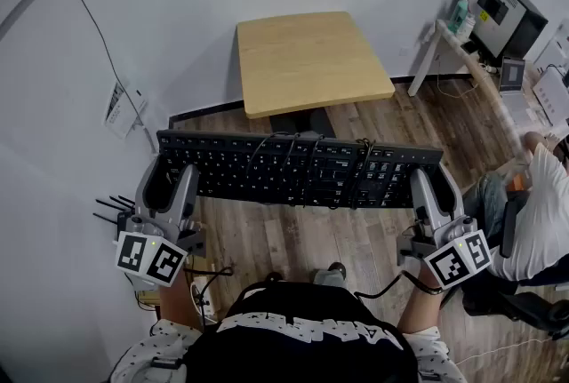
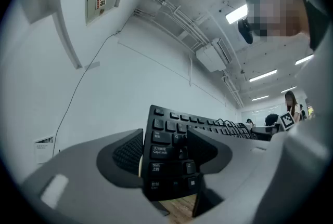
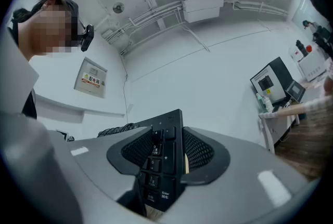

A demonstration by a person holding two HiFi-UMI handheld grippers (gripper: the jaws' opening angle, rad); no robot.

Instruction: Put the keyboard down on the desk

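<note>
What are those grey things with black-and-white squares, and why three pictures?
No robot: a person holds two hand tools called grippers. The head view looks down from a camera on the person's head. The left gripper and right gripper each pinch one end of a black keyboard, held in the air above the floor. The two gripper views come from cameras riding on the grippers; there you see the fingers shut on the keyboard's ends. The patterned cubes are part of the grippers. The wooden desk ahead looks bare; the keyboard is not on it yet.
</note>
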